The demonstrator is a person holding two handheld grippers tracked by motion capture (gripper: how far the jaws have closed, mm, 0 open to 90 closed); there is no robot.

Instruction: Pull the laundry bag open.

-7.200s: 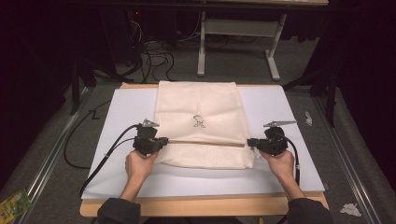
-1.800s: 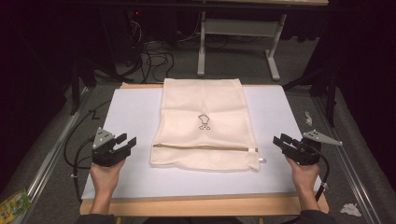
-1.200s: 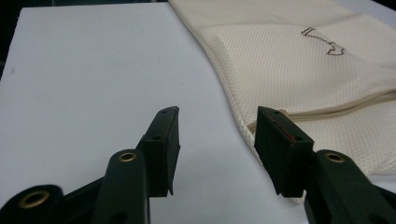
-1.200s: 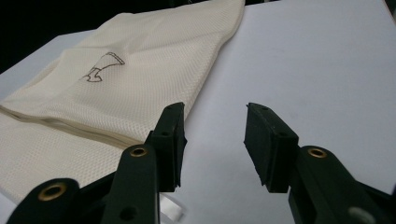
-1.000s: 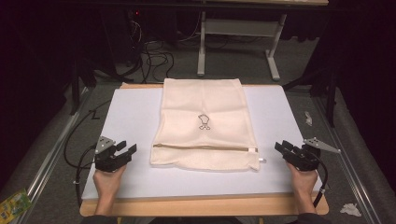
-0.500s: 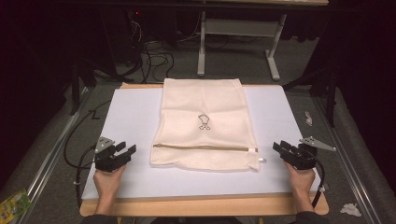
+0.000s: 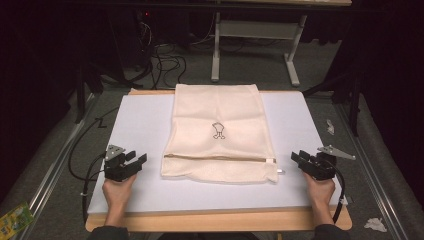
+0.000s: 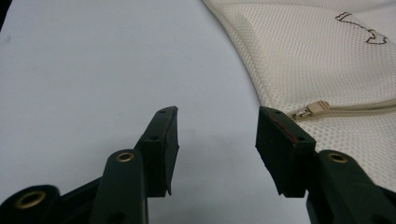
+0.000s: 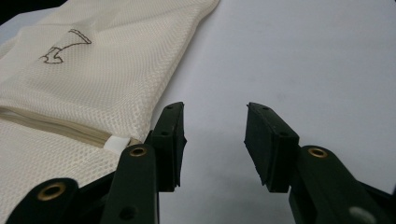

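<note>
The left tongs (image 7: 131, 161) rest on the bench (image 7: 145, 125), jaws apart and empty. The mesh bag (image 7: 218, 112) lies flat between both tongs, long axis running away from the person, zipper (image 7: 220, 158) crosswise. The right tongs (image 7: 302, 159), also apart and empty, sit slightly nearer the bag's edge.

My left gripper (image 7: 134, 161) is a black block with a grey three-cornered plate on top and a black cable looping off at the lower left of the high view. My right gripper (image 7: 299, 157) matches it, plate and cable at the lower right. Up close, each has two black arms with brass-ringed holes, small screws and thick dark pads (image 8: 170, 144). One left pad carries a faint red streak.
</note>
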